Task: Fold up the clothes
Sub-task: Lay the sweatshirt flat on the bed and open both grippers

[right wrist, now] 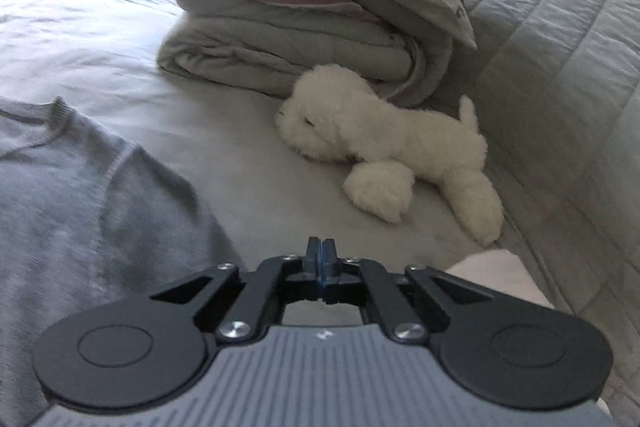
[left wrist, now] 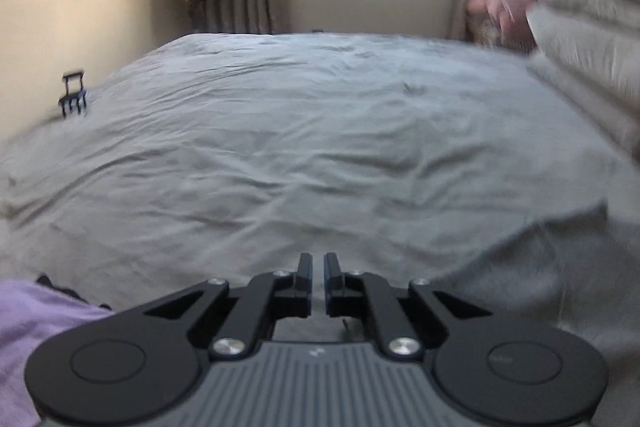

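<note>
A grey knit sweater (right wrist: 80, 195) lies flat on the bed sheet (right wrist: 224, 131) at the left of the right wrist view, its collar toward the far side. Its edge also shows at the lower right of the left wrist view (left wrist: 540, 267). My right gripper (right wrist: 320, 247) is shut and empty, just off the sweater's right edge, above the sheet. My left gripper (left wrist: 317, 261) has its jaws nearly together with a narrow gap and holds nothing, low over the sheet (left wrist: 300, 131). A lilac garment (left wrist: 36, 327) lies at the lower left of the left wrist view.
A folded grey duvet (right wrist: 304, 11) and a white plush dog (right wrist: 384, 147) lie ahead of the right gripper, beside a quilted headboard (right wrist: 560, 47). A black hair claw clip (left wrist: 74, 95) sits at the bed's left edge. A window and curtains stand beyond the bed.
</note>
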The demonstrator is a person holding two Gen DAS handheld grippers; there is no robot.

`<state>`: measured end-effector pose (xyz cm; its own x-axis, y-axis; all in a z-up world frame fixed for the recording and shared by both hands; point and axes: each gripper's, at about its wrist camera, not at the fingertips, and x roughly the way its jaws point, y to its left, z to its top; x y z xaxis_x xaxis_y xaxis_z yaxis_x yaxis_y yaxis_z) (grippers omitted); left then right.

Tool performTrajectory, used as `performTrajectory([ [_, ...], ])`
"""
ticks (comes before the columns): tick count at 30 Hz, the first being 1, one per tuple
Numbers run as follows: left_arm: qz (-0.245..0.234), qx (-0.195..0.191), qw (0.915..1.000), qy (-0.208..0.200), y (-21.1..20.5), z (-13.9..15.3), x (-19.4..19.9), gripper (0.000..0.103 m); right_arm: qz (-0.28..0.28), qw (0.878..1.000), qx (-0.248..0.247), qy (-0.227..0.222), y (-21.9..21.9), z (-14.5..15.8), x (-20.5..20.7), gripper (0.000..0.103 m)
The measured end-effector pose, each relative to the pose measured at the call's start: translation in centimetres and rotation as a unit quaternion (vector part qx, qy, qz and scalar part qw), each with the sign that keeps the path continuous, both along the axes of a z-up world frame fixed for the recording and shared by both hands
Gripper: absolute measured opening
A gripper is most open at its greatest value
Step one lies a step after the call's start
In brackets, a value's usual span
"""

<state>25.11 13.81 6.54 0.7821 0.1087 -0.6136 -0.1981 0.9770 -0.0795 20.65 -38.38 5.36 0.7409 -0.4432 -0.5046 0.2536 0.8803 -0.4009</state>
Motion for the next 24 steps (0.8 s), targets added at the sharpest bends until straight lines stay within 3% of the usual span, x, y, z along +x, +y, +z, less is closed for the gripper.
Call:
performTrajectory([
  [2,0.007,-0.018,0.9998,0.003,0.5,0.0,-0.3,0.022,0.009,1.000,0.025,0.007,-0.4,-0.2,-0.7,0.000],
  [4,0.000,-0.033,0.9994,0.015,0.0,0.3,-2.1,0.027,0.019,0.998,0.050,0.014,-0.6,-0.2,-1.4,0.009],
  [8,-0.033,-0.060,0.9971,0.034,-1.5,0.6,-7.1,0.036,0.048,0.993,0.103,0.024,0.7,1.1,-3.5,0.011],
  [12,-0.054,-0.068,0.9951,0.048,-3.3,0.5,-12.0,0.047,0.093,0.979,0.176,0.030,2.9,3.2,-6.7,0.014],
  [14,-0.065,-0.072,0.9933,0.063,-4.1,0.2,-14.1,0.053,0.134,0.971,0.196,0.035,4.9,4.1,-8.9,0.021],
  [16,-0.081,-0.096,0.9892,0.076,-4.8,-0.1,-16.3,0.057,0.194,0.961,0.193,0.043,7.7,4.7,-11.6,0.054],
  [19,-0.101,-0.121,0.9827,0.097,-5.8,-0.6,-19.5,0.059,0.297,0.941,0.152,0.057,12.5,5.0,-16.3,0.063],
  [24,-0.125,-0.127,0.9773,0.115,-7.6,-1.9,-24.5,0.054,0.350,0.920,0.140,0.103,16.4,3.2,-21.2,0.066],
])
